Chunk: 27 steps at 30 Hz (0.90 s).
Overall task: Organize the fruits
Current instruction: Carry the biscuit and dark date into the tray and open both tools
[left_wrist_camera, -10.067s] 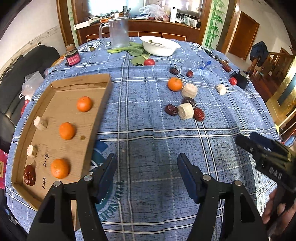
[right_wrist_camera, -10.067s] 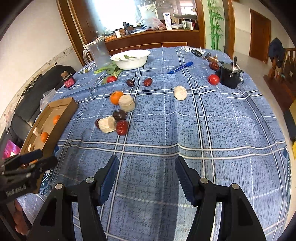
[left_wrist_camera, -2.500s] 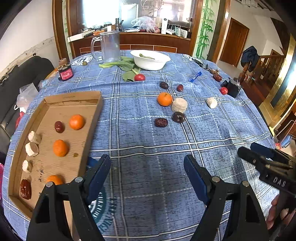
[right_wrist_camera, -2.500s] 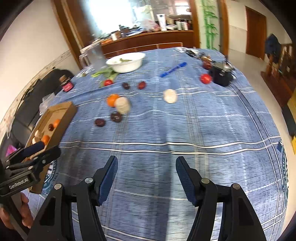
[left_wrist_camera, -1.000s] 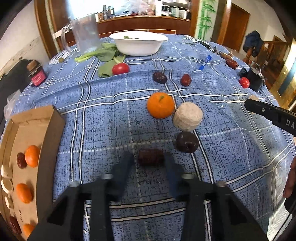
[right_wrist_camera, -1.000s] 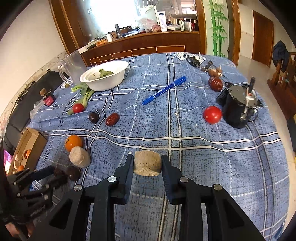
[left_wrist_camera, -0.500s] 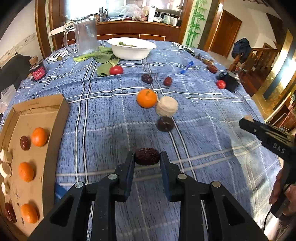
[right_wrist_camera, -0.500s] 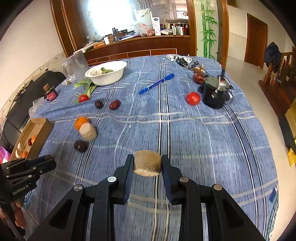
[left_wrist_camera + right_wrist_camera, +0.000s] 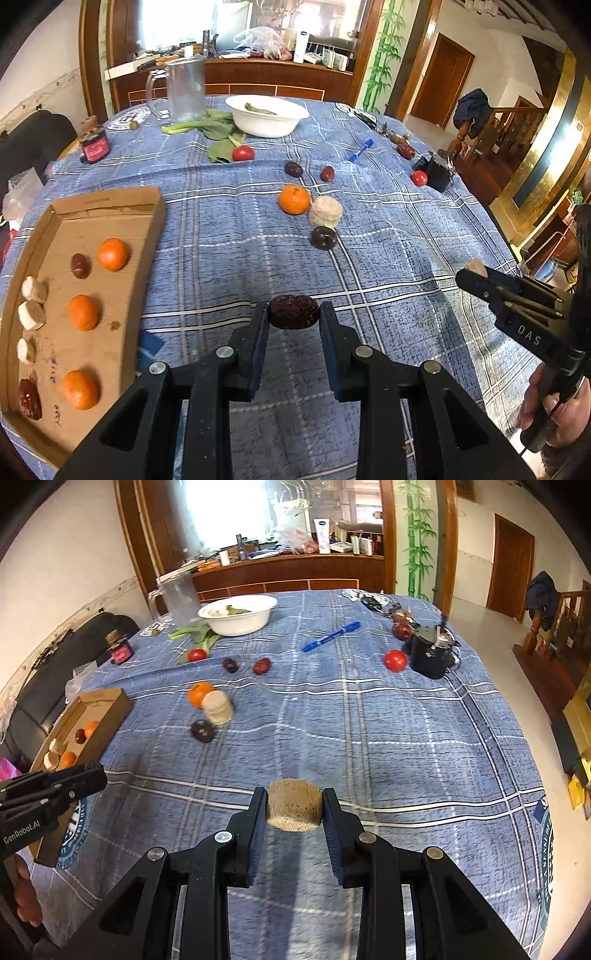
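The left gripper [image 9: 293, 319] is clenched on a dark wrinkled date [image 9: 293, 312], carried above the blue checked cloth of the bench [image 9: 388, 229]. The right gripper [image 9: 293, 805] grips a pale beige cylindrical chunk [image 9: 293, 805] between its pads, also lifted off the cloth. To the left lies a cardboard tray [image 9: 147, 236] holding three oranges in a row, a small dark date beside the farthest orange, three pale chunks along its far-left edge and a red date in the near corner. Mid-bench, an orange [image 9: 294, 199] touches another pale chunk [image 9: 325, 212], with a dark round fruit [image 9: 323, 237] just in front. Farther back stand a white bowl [image 9: 266, 115] and a clear jug [image 9: 183, 88].
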### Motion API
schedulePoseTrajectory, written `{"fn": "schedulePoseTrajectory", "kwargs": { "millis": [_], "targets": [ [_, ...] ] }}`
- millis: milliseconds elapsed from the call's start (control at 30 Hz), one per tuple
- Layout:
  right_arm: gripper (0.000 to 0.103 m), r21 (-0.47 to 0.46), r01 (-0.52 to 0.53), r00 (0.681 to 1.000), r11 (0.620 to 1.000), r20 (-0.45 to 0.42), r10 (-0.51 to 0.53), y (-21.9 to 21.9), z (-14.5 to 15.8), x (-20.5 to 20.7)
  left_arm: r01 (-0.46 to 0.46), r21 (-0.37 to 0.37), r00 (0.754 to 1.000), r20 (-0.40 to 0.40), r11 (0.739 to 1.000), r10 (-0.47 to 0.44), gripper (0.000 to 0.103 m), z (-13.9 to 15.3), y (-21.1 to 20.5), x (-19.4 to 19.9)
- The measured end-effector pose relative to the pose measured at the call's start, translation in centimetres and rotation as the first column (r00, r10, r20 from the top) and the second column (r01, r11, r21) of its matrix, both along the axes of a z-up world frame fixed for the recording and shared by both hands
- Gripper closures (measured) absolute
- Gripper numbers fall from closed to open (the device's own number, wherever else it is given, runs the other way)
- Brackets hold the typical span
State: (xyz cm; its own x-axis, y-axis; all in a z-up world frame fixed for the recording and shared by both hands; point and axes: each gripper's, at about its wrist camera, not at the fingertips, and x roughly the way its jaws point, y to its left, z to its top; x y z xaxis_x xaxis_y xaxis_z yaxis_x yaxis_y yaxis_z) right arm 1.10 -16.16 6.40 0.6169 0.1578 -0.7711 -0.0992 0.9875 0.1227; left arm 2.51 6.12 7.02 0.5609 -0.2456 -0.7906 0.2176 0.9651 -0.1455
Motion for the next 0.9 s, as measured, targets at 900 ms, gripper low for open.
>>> {"fn": "schedulePoseTrajectory", "kwargs": {
  "millis": [900],
  "targets": [
    [0.071,-0.009,-0.353,0.935,0.935,0.031,0.354,20.1,2.1,4.5,-0.330,0.009,0.944,0.014,0.944,0.330,0.076,0.5,18.4,-2.1]
  ]
}}
